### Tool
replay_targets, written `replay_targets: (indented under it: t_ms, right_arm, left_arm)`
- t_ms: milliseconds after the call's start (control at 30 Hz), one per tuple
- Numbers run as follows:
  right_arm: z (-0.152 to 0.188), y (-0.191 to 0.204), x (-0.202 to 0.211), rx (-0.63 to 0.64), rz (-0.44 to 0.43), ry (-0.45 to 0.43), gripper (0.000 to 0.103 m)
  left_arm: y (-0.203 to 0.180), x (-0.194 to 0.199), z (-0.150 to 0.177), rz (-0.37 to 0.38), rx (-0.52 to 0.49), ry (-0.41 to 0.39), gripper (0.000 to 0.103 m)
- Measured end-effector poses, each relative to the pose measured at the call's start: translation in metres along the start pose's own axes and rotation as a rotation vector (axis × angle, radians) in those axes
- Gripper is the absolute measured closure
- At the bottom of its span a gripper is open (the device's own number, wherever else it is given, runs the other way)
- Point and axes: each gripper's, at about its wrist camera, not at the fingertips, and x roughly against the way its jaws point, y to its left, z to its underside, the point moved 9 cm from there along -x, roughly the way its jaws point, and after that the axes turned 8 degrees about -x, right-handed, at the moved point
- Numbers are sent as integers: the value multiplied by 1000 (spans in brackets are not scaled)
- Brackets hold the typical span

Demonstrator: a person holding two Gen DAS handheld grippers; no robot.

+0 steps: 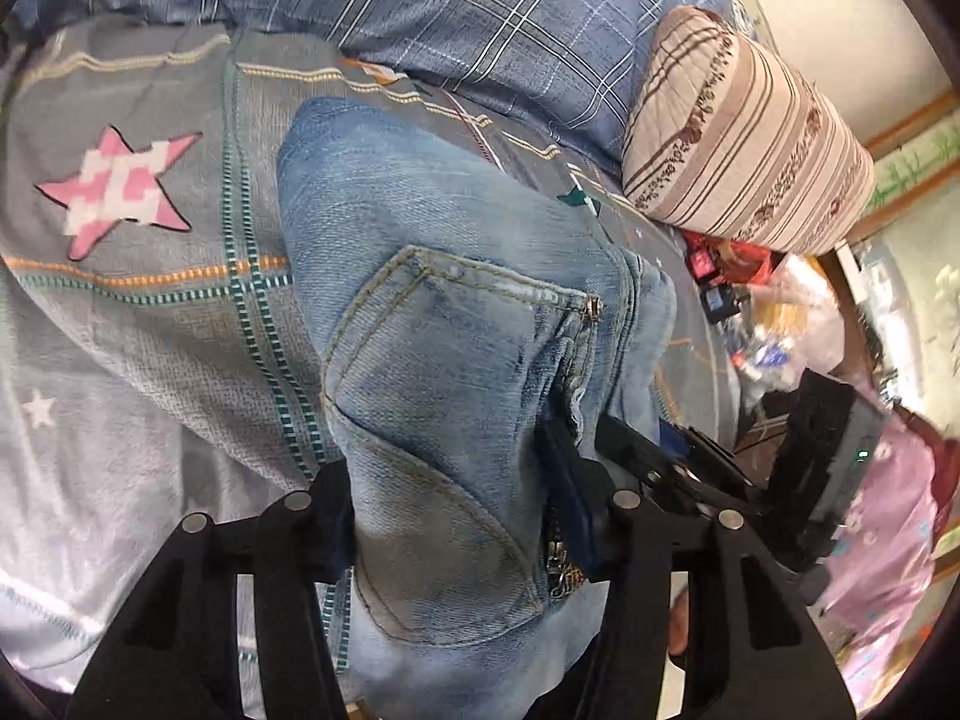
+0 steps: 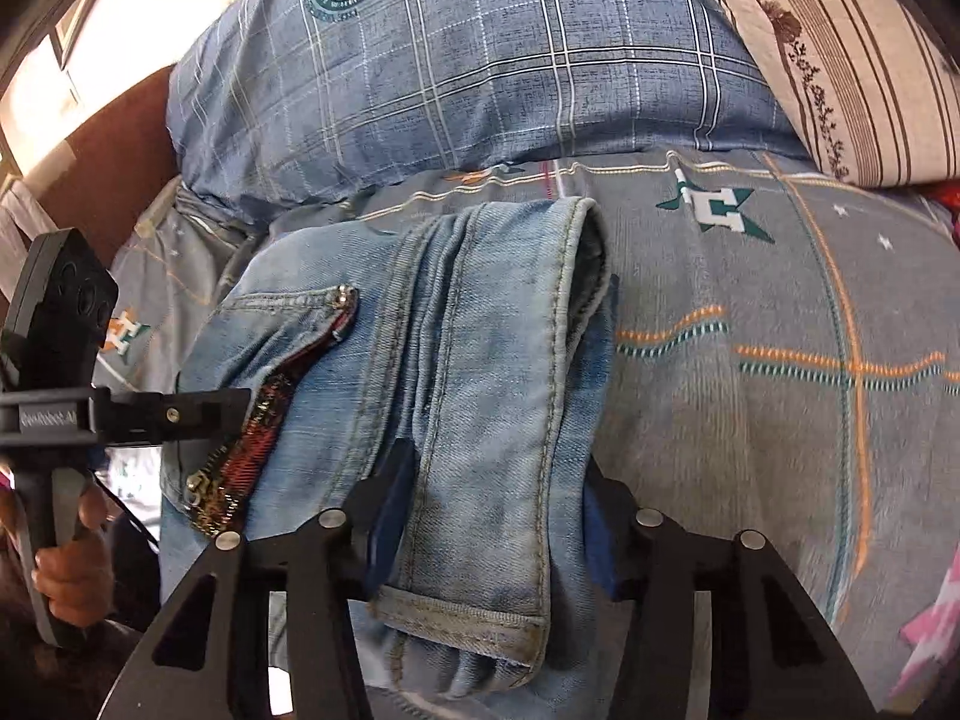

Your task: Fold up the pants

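- Faded blue jeans (image 1: 444, 324) lie folded on a grey bedsheet (image 1: 150, 312) printed with stars (one pink).
- The left gripper (image 1: 462, 516) is clamped on the jeans' waist end, beside the back pocket (image 1: 432, 354) and zipper (image 1: 561, 564).
- The right gripper (image 2: 486, 528) clamps the stacked leg hems (image 2: 480, 624); its far pad seems to press the denim.
- Beyond the jeans, a blue plaid pillow (image 2: 480, 60) and a striped floral pillow (image 1: 744, 126).

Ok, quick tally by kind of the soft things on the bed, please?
Faded blue denim jeans: 1
Pillows: 2, one blue plaid, one beige brown-striped
Grey star-print bedsheet: 1
Total: 4
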Motion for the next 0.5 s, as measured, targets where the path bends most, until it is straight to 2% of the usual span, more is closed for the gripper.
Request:
replay_targets:
  t_ms: [33,100,167,267,367,500]
  right_arm:
    - [3,4,3,-13,-25,5,55]
    - [7,13,11,0,-21,11,53]
    - [14,15,6,3,-19,27,47]
    - [13,15,-5,-72,-53,39,37]
    - [17,4,-15,-165,-94,60,34]
    - [15,2,-14,-179,-60,29,38]
  left_arm:
    - [0,0,0,-4,3,3,51]
    - [5,0,3,-19,-2,10,51]
    - [10,-2,3,-29,-10,4,50]
    - [14,-4,4,-37,-13,-4,46]
    - [14,-4,5,-43,-23,-10,45]
    - [14,-5,4,-37,-19,-9,44]
